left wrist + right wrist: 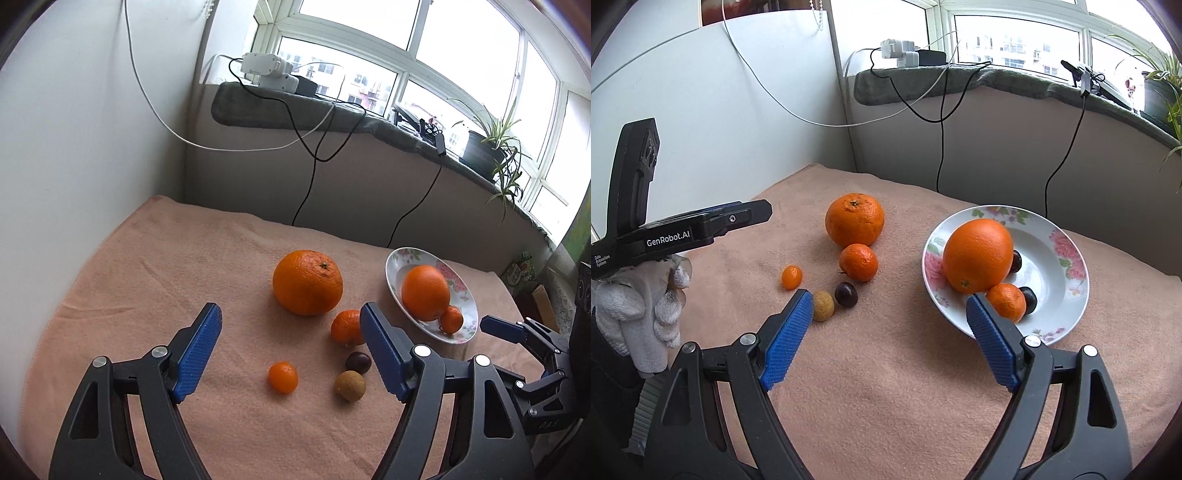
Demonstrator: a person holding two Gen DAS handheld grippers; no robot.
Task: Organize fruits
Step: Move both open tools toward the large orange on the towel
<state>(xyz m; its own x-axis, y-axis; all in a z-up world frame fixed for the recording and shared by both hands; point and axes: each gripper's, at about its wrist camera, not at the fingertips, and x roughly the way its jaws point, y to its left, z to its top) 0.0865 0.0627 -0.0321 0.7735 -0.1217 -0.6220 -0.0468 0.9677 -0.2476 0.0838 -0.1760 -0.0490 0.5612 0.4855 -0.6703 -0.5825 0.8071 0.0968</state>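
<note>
**Inspector:** Nearest you, your left gripper [291,349] stands released, nothing between its blue pads [197,352]. Your right gripper [886,338] is likewise released and empty, hovering over the peach cloth [886,387].

**Operator:** And my left hand?

**Inspector:** Your gloved left hand [646,314] shows at the left edge of the right wrist view, wrapped round that tool's handle.

**Operator:** Which fruit is loose?

**Inspector:** Just beyond your right gripper's left finger lies a tan round fruit [823,305], touching or nearly touching a dark plum [846,294] to its right. Left of those, apart, a small kumquat [792,277] lies with its long axis running near to far. Farther back sits a mandarin [858,262], and behind it, touching, a large orange [854,220] with its stem end turned upward and away from you.

**Operator:** The plate?

**Inspector:** The flowered plate [1067,254] stands to the right, well apart from the loose group. In it a big orange [977,254] lies with its stem end toward your near side; its long axis tilts from near-left to far-right. A small mandarin [1006,301] rests against its near side. One dark fruit [1030,295] lies right of that mandarin; another [1016,260] peeks from behind the big orange.
</note>
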